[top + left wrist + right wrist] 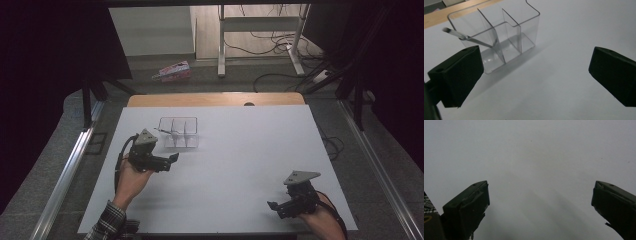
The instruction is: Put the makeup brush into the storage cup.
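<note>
My left tool (pixel 174 158) hovers beside the clear three-compartment organizer (pixel 499 37), jaws spread and empty, apparently freed from the thin clear rod (pixel 469 38) leaning in an end compartment; my right tool (pixel 273 205), likewise agape, idles over the bare white surface (pixel 240 150), well apart.

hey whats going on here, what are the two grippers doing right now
A person sits at a white table with a gripper in each hand, and neither holds anything. The left gripper is open and points at a clear three-compartment organizer, stopping short of it. A thin clear stick leans in the organizer's end compartment. The right gripper is open too, over bare tabletop near the person's edge.
</note>
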A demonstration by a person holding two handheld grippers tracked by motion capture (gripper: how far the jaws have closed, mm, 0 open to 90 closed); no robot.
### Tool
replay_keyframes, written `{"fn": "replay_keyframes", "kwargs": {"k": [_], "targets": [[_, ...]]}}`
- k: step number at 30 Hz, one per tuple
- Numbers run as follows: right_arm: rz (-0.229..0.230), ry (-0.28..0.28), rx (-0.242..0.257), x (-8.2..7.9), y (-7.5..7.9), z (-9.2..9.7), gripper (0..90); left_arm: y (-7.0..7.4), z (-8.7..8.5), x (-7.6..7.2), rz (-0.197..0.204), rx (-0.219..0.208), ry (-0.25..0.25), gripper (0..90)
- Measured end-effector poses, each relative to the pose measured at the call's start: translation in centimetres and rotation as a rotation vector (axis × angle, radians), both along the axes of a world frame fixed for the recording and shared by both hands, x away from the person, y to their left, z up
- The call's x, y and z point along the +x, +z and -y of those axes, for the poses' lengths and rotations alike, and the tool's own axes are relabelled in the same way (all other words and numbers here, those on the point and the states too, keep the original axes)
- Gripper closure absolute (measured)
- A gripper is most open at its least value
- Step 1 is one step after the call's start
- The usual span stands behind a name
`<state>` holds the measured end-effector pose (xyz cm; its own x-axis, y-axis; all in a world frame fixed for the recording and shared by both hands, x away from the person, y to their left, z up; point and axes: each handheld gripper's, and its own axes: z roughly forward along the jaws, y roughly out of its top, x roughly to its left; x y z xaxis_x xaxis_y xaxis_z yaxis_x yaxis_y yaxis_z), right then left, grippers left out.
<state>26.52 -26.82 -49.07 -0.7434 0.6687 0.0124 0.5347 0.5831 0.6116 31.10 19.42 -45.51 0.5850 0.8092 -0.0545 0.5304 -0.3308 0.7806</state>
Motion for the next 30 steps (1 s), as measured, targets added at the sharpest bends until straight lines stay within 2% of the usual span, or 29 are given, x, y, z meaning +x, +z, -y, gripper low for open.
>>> {"fn": "replay_keyframes", "kwargs": {"k": [7,20,30], "targets": [[0.004,0.001,0.005,0.0,0.1,0.0,1.1,-0.6,0.4,-1.0,-0.009,0.013,-0.017,0.2],[0.005,0.005,0.002,-0.1,0.1,0.0,1.1,-1.5,1.1,-2.1,-0.026,0.007,-0.032,0.0],[0.002,0.005,0.002,-0.1,0.1,0.0,1.1,-1.9,1.4,-3.1,-0.034,0.027,-0.045,0.0]]}}
